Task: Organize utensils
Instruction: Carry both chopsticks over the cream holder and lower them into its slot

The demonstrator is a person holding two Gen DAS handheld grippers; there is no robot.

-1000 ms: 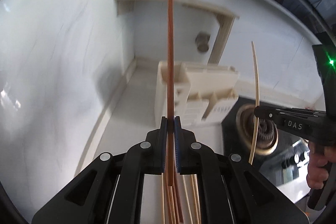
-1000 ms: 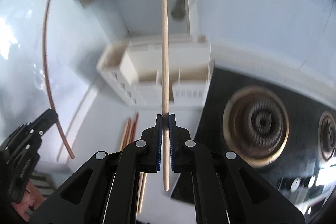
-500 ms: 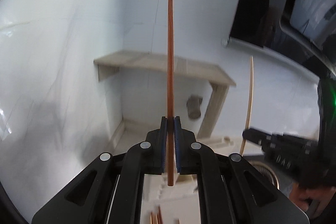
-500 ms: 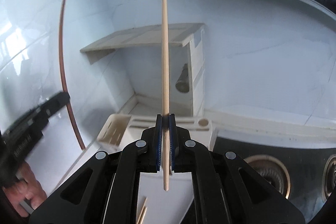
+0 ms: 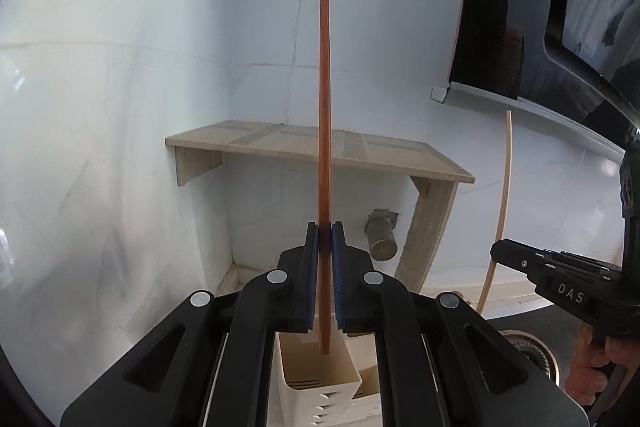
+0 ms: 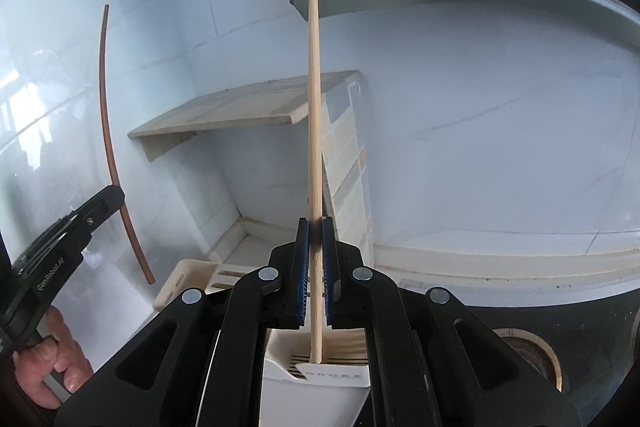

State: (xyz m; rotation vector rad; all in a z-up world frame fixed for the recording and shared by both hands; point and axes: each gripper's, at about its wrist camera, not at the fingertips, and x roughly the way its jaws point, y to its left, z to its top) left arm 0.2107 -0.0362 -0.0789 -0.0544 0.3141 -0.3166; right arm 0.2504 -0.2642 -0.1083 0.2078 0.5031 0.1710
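Left gripper (image 5: 325,239) is clamping down hard on a reddish-brown chopstick (image 5: 325,107), blue pads squeezing it near the lower end, short tail poking out below the jaws. Right gripper (image 6: 316,239) is doing the same w/ a pale bamboo chopstick (image 6: 314,127), jaws shut on it low on the shaft. Both sticks are standing close to upright, long axis running up and away from the claws, tips high against the white tiled wall (image 5: 120,107).

Key relation now: the cream utensil holder (image 5: 316,375) is sitting right under and just ahead of each claw, and each stick's bottom end is hanging over an open compartment. In the left wrist view the brown stick's lower tip is over a square cup of the holder; in the right wrist view the bamboo tip is over a slotted section w/ a label. Whether either tip is touching the holder, can't tell. Both hands look about equally near it; so the drop looks like straight down along each stick's own axis, prob. no big tilt needed.

Count: two grippers, two chopsticks in the air, one brown, one pale, one per claw. One holder, several compartments. One wooden shelf (image 5: 320,143) in the corner beyond. A burner (image 6: 532,355) is showing at the right, on the black cooktop.
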